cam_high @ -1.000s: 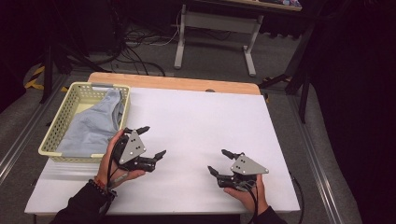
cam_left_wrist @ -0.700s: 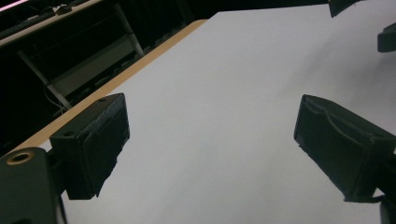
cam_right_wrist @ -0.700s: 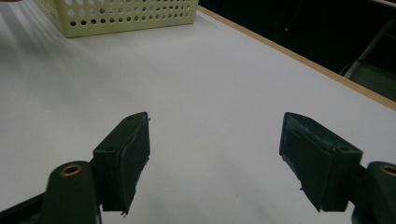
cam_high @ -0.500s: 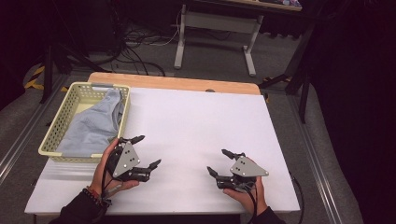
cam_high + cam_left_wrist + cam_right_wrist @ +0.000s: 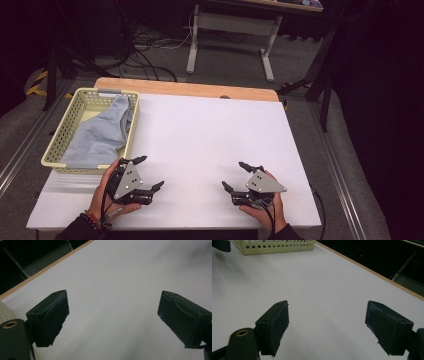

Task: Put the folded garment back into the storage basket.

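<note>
Two black hand-held grippers are seen from the high view on the white table (image 5: 210, 130): the left gripper (image 5: 148, 172) beside the cream plastic basket (image 5: 60, 137) holding pale blue cloth (image 5: 100, 135), the right gripper (image 5: 236, 176) well apart. In the gripper views, each pair of jaws is spread wide with nothing between them; the right pair has just been opening.

High view: fixed overhead on the person's side, facing forward and down, far enough to take in the whole white table (image 5: 210, 135), the yellow basket (image 5: 60, 140) at its left and the floor beyond. Left gripper view: sits low and close over the table (image 5: 112, 290), looking along its own jaws toward the wooden far edge (image 5: 45, 268). Right gripper view: equally low, aimed across the table (image 5: 312, 285) at the basket (image 5: 274, 246). The table is common to all three; the basket to the high and right gripper views.
</note>
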A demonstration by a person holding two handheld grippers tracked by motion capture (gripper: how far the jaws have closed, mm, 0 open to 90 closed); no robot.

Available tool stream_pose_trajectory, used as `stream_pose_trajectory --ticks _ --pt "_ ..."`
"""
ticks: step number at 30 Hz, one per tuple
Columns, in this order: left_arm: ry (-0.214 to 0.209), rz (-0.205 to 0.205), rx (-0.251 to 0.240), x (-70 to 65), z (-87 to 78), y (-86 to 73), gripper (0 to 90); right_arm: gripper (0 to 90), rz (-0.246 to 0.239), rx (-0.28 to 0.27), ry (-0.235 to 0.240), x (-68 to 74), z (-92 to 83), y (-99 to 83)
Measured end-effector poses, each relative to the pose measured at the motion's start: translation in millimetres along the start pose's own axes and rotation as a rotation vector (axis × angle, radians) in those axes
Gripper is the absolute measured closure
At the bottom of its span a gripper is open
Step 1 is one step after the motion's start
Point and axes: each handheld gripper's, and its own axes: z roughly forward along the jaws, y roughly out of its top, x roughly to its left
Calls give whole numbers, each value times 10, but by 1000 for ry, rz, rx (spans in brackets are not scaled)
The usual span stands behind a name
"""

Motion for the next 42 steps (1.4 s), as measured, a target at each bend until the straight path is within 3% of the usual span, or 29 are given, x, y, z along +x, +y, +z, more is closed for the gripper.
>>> stream_pose_trajectory --ticks 5,13,25,42 --pt "5 -3 22 -22 -35 -72 91 161 9 5 -7 15 -19 -31" --pt "-10 -48 24 -1 -68 -138 66 141 26 2 0 37 -52 -61" --pt "-29 -42 20 -30 -73 -139 64 145 -5 21 13 68 -4 -49" --pt "-35 -53 20 -20 -79 -140 66 146 8 28 19 40 52 -71"
